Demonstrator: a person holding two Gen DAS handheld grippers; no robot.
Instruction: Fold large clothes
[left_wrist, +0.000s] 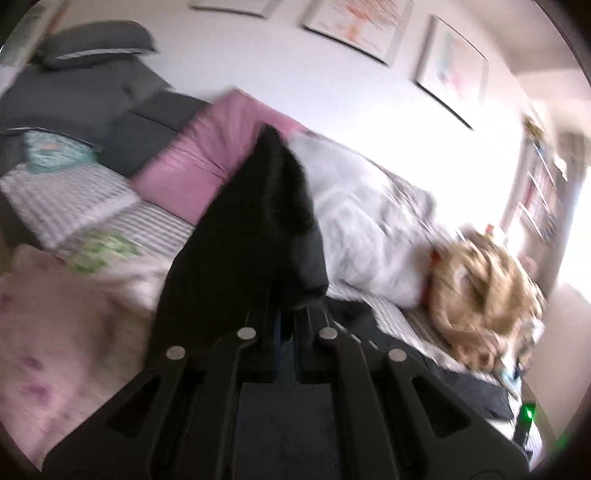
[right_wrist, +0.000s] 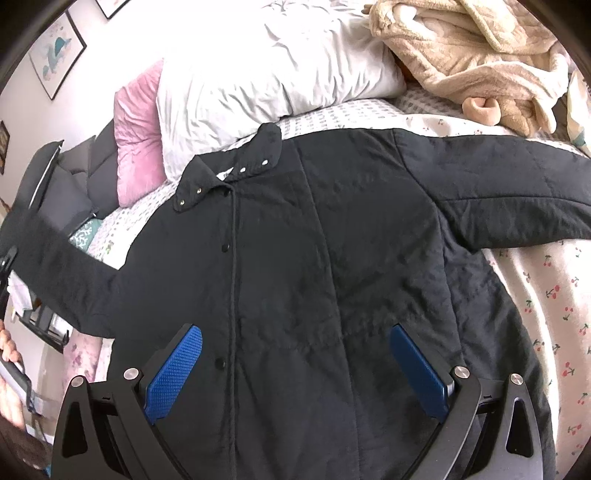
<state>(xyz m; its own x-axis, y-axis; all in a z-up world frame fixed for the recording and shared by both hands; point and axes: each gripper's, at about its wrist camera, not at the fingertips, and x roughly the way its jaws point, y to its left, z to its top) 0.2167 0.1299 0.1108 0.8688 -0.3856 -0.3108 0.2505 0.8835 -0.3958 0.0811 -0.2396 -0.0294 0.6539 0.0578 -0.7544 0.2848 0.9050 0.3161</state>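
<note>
While the left wrist view is blurred, the left hand-held gripper (left_wrist: 284, 321) has its fingers pressed together on a sleeve of the black quilted snap-front jacket (left_wrist: 255, 236), which rises in a fold straight ahead of it, above the bed (left_wrist: 155, 229). From the right wrist view, the right hand-held gripper (right_wrist: 295, 365) hovers with blue pads (right_wrist: 173, 373) spread wide over the jacket's lower front; the jacket (right_wrist: 314, 258) lies front-up across the bed (right_wrist: 535, 295), collar toward the white pillow (right_wrist: 266, 62) at the head edge.
</note>
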